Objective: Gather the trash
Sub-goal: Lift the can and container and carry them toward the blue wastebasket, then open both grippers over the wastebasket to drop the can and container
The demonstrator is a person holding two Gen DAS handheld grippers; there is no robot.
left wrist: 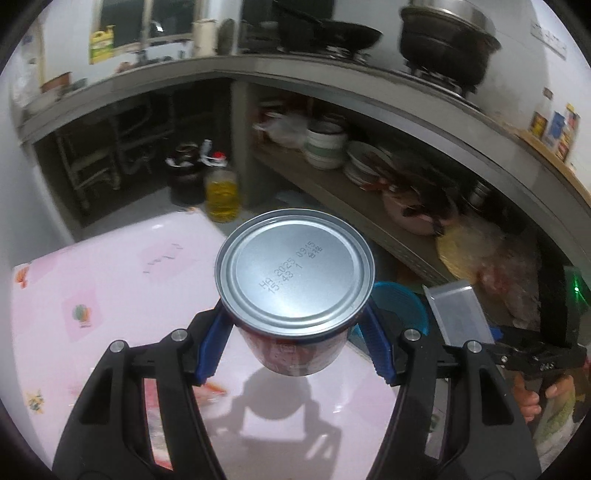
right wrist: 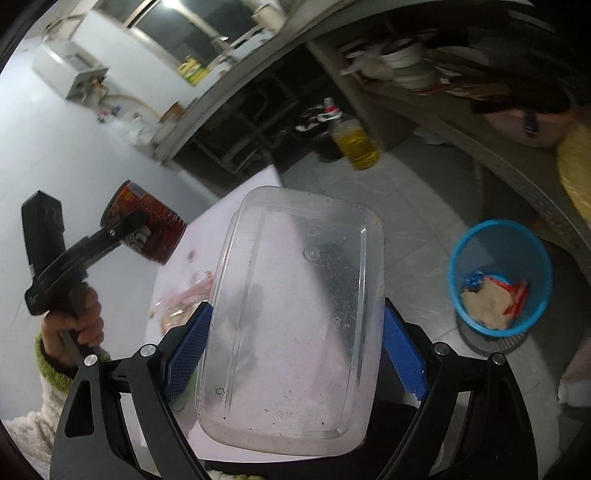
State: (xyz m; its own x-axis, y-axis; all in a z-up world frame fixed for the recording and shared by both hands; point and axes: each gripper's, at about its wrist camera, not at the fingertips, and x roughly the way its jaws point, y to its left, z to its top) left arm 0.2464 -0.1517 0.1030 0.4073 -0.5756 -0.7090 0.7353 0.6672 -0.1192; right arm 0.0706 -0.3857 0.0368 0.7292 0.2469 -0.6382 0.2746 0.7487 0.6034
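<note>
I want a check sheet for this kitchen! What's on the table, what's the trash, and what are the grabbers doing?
Surface: pink table with small pictures; scraps and a wrapper lie on it.
Job's things: tin can, clear plastic container, blue bin on the floor with trash already inside.
Clutter: oil bottle on the floor; bowls and plates on the shelf under the counter.
Grippers: left hand-held gripper shut on the tin can, lifted off the table; right hand-held gripper shut on the clear plastic container.
Cables: nothing seen.
Surroundings: counter with a black pot and a wok; tiled floor.
</note>
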